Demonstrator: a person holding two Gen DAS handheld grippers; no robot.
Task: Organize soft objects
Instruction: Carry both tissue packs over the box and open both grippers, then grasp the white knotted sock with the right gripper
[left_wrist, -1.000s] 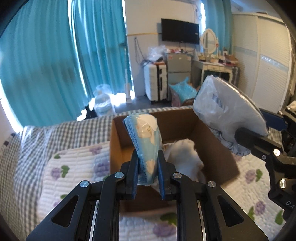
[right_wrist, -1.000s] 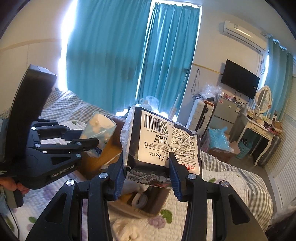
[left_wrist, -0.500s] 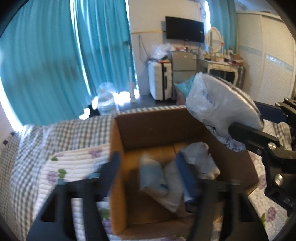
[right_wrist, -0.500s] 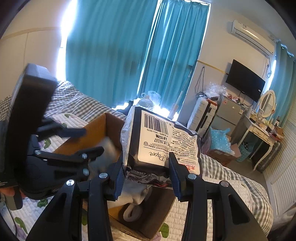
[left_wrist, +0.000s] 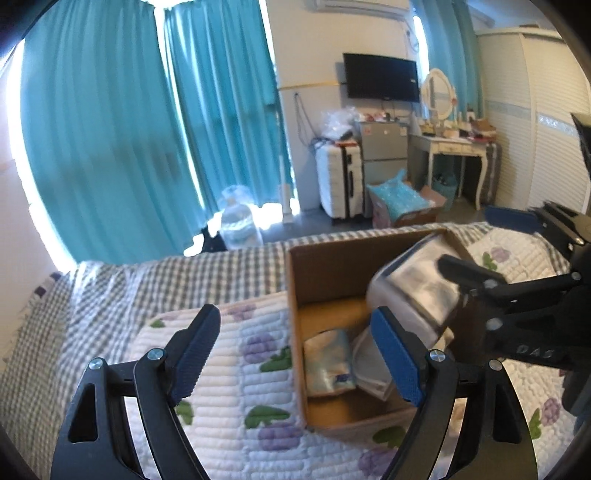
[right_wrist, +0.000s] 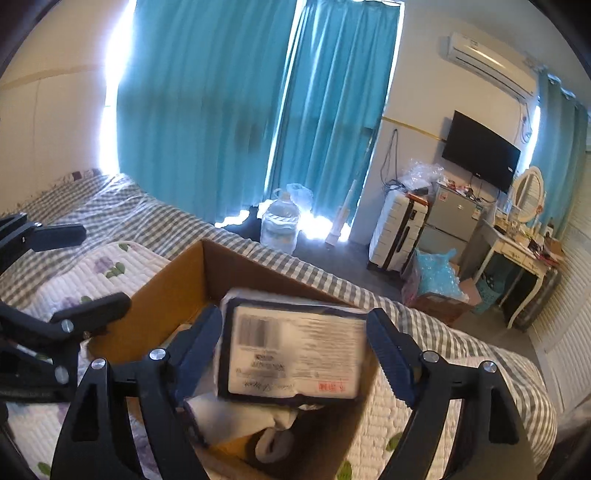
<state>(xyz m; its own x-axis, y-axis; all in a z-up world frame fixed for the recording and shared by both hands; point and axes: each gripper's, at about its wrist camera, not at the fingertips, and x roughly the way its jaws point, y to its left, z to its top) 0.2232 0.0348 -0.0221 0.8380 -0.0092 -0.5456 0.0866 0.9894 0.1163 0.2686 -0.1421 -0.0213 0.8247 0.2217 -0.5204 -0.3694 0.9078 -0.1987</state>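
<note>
An open cardboard box (left_wrist: 321, 273) sits on the quilted bed; it also shows in the right wrist view (right_wrist: 173, 291). My left gripper (left_wrist: 295, 354) is open and empty over the box's left wall. The light blue tissue pack (left_wrist: 327, 362) lies inside the box beside white soft items (left_wrist: 373, 365). My right gripper (right_wrist: 295, 350) is open over the box. The dark-edged tissue pack with a white barcode label (right_wrist: 295, 362) sits blurred between its spread fingers, apart from the pads; in the left wrist view the pack (left_wrist: 413, 284) is at the box's right side.
A floral quilt (left_wrist: 221, 369) lies over a grey checked sheet (left_wrist: 110, 295). Beyond the bed stand teal curtains, a water jug (right_wrist: 279, 221), a white suitcase (left_wrist: 340, 184), a small fridge, a dressing table (left_wrist: 454, 147) and a wardrobe on the right.
My left gripper opened and the light blue pack dropped into the box. My right gripper lowered over the box and opened; the labelled pack tipped flat and is falling between its fingers.
</note>
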